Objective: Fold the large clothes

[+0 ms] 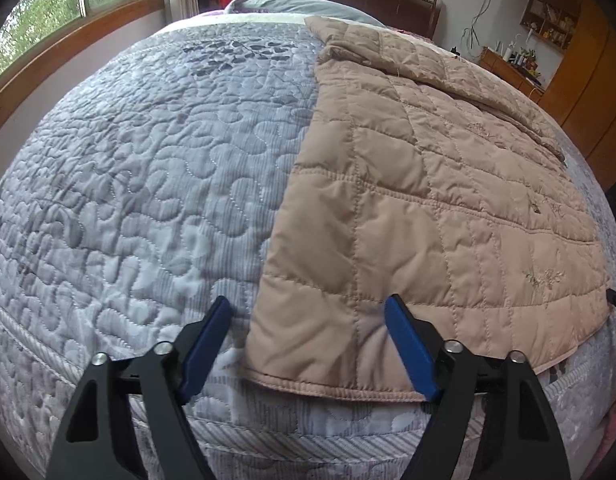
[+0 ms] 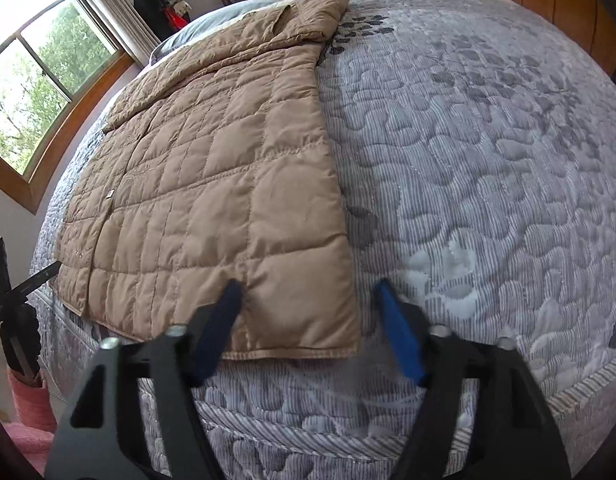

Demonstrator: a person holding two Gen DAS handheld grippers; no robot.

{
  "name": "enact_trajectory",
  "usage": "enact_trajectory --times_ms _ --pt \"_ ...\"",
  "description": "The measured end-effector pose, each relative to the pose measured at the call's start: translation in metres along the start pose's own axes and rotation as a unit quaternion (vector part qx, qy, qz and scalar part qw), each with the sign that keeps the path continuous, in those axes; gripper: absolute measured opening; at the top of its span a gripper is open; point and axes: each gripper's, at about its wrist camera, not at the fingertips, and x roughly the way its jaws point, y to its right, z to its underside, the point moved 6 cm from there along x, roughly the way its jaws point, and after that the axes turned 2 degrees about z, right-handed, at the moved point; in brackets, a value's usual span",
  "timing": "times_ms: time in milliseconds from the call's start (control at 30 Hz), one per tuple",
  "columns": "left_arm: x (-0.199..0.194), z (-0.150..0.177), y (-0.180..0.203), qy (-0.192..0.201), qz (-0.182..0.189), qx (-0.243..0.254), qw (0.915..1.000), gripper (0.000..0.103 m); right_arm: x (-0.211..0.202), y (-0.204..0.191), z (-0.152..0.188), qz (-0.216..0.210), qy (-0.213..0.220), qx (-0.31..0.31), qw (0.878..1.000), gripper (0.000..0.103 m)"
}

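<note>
My left gripper (image 1: 310, 310) and right gripper (image 2: 308, 292) each straddle a near hem corner of the quilted jacket (image 1: 420, 184), jaws wide, nothing gripped. Its long axis runs away up the bed (image 1: 127, 168).

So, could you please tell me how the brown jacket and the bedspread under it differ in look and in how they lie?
The jacket is plain tan, stitched in square blocks; the bedspread is grey-lilac with wavy stitching and dark leaf prints. The jacket lies loose with its top rumpled, covering only a strip of the bed; the bedspread is spread smooth across the whole bed and over its edge. The jacket's hem corners sit between both open grippers; the bedspread lies beneath. Both are quilted.
</note>
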Motion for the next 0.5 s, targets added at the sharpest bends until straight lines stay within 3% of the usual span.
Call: enact_trajectory --times_ms 33,67,167,200,300,500 --pt "0.000 -0.001 0.001 0.000 0.001 0.000 1.0000 0.068 0.000 0.000 -0.001 -0.003 0.000 -0.001 1.000 0.049" --pt "0.001 -0.001 0.004 0.001 0.005 0.003 1.0000 0.057 0.000 -0.001 -0.002 -0.004 0.001 -0.003 1.000 0.036" --pt "-0.001 -0.003 0.007 0.007 -0.010 0.004 0.9999 0.031 0.000 -0.002 -0.003 -0.026 -0.001 0.003 1.000 0.016" --pt "-0.002 -0.004 0.007 0.007 -0.011 0.004 0.9999 0.023 0.000 -0.003 -0.004 -0.028 0.000 0.002 1.000 0.015" --pt "-0.008 -0.006 0.010 0.015 -0.015 0.011 0.9997 0.014 -0.004 -0.008 -0.003 -0.024 0.006 -0.007 1.000 0.011" --pt "-0.031 -0.004 0.016 0.044 -0.022 0.023 0.9985 0.010 -0.025 -0.012 0.000 -0.032 0.029 -0.015 0.999 0.009"
